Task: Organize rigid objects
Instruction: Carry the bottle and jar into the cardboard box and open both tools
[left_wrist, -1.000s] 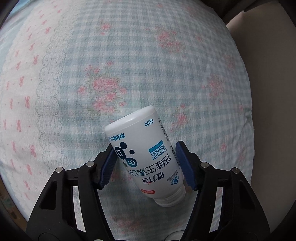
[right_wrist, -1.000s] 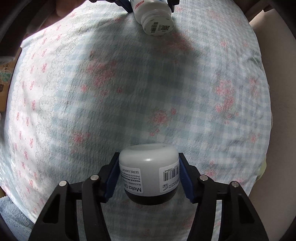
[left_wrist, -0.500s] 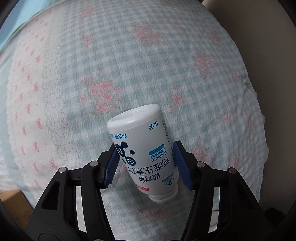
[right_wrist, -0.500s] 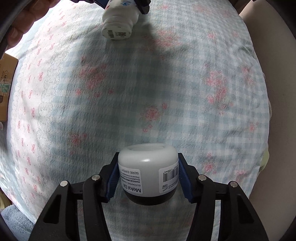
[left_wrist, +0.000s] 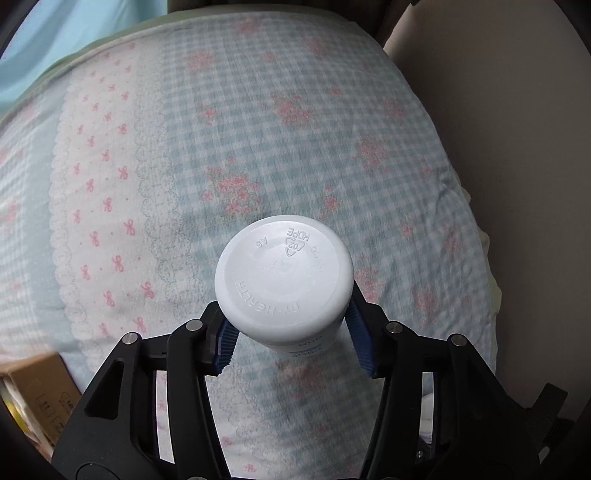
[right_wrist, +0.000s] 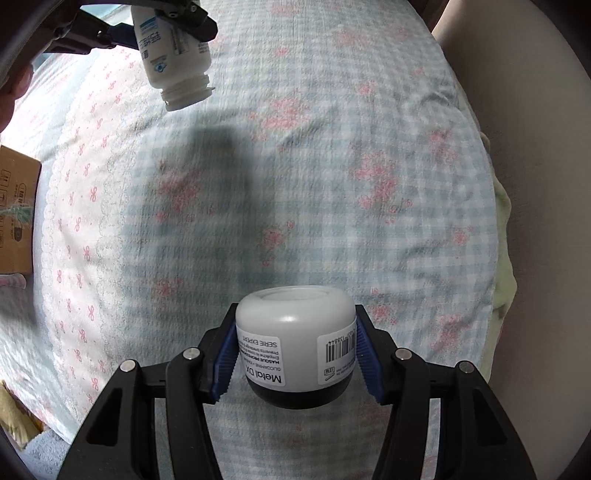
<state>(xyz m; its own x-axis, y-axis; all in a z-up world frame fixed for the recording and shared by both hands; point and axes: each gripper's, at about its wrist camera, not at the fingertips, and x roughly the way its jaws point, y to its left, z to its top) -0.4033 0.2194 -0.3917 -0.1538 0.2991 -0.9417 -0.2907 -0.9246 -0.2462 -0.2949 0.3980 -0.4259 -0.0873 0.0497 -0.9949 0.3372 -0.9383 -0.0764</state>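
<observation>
1. Two containers are off the bed, one in each gripper. The white supplement bottle (left_wrist: 282, 282) sits between the blue pads of the left gripper (left_wrist: 290, 341), clamped at its sides, its flat moulded base turned straight up at that gripper's own camera.
2. From the right wrist view that same bottle (right_wrist: 173, 51) hangs cap-end down and slightly tilted, well above the bedding, with its shadow falling on the cloth below it.
3. Nearer, the grey jar (right_wrist: 295, 343) with a dark lid end and a barcode label is pinched between the ribbed blue pads of the right gripper (right_wrist: 295, 360), one pad pressed on each flank. Its pale rounded end points away from the gripper, toward the bed.
4. Beyond both grippers' fingertips lies the bedspread (right_wrist: 332, 184), blue-and-white check with pink flower sprigs; off to the left of the fingers runs a white band with pink bows and a lacy edge.
5. Left of the right gripper, at the bed's edge, stands a cardboard box (right_wrist: 16, 214).
6. Right of both grippers, past the bed's edge, a plain beige surface (left_wrist: 517, 129) shows.
</observation>
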